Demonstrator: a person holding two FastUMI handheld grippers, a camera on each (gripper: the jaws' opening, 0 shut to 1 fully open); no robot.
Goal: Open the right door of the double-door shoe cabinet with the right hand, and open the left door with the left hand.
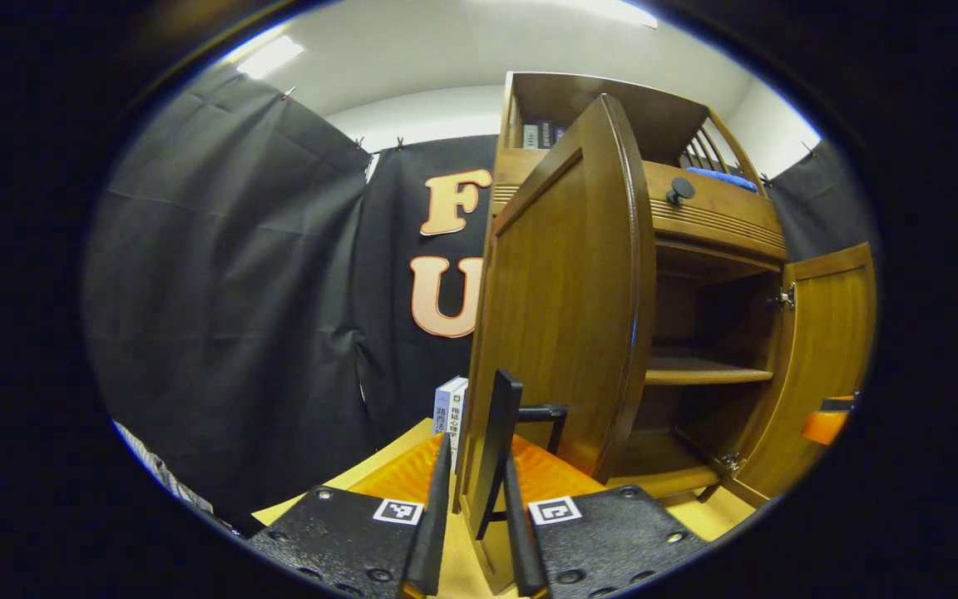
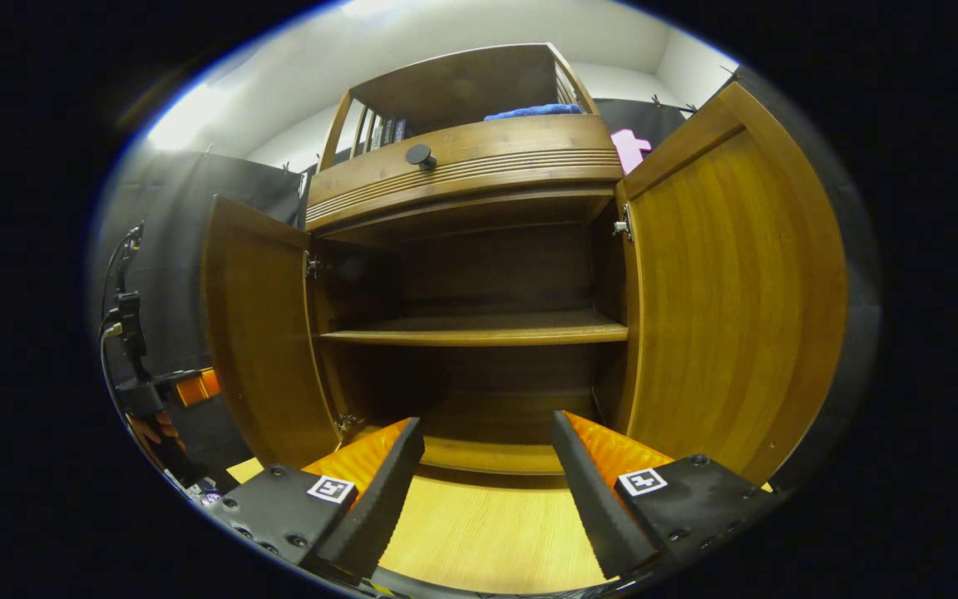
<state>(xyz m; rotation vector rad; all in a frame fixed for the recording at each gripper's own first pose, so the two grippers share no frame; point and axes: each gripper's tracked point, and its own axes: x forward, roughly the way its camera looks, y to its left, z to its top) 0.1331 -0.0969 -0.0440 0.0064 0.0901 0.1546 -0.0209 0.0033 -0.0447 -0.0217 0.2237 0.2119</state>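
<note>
the left gripper (image 1: 475, 532) has its fingers clamped on the black handle (image 1: 500, 441) of the left door (image 1: 562, 316), swung wide. the right gripper (image 2: 487, 491) hangs spread before the shoe cabinet (image 2: 471, 333), its right door (image 2: 728, 299) open.

Glossy brown wooden shoe cabinet (image 2: 479, 166) w/ smooth varnished doors; matt black round knob (image 2: 421, 155) on cabinet's drawer front; shiny metal hinges (image 2: 622, 225) inside.
</note>
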